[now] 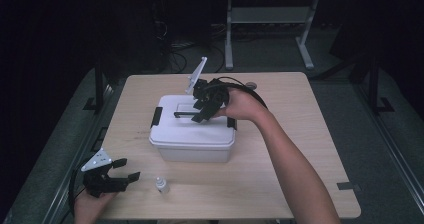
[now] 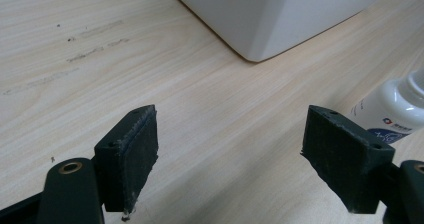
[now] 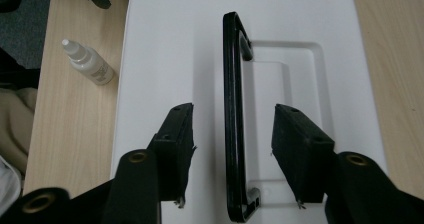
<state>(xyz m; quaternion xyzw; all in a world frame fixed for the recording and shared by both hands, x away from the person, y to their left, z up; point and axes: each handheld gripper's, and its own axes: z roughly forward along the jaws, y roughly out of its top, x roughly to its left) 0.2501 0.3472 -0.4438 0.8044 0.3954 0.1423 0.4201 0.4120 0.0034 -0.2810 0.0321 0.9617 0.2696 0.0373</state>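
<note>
The wooden table (image 1: 300, 134) is carrying a white lidded box (image 1: 192, 134) near its middle, and that box is serving as the landmark here. Above the box's lid, the right gripper (image 3: 232, 134) is hanging with its jaws half open, straddling the black carrying handle (image 3: 232, 84) with a gap on each side, the pads not touching it. Well in front of the box, toward the person's left, the left gripper (image 2: 230, 149) is sitting low over the table with its jaws spread wide and nothing between them. A small white dropper bottle (image 1: 161, 185) is standing just in front of the box, beside the left gripper.
</note>
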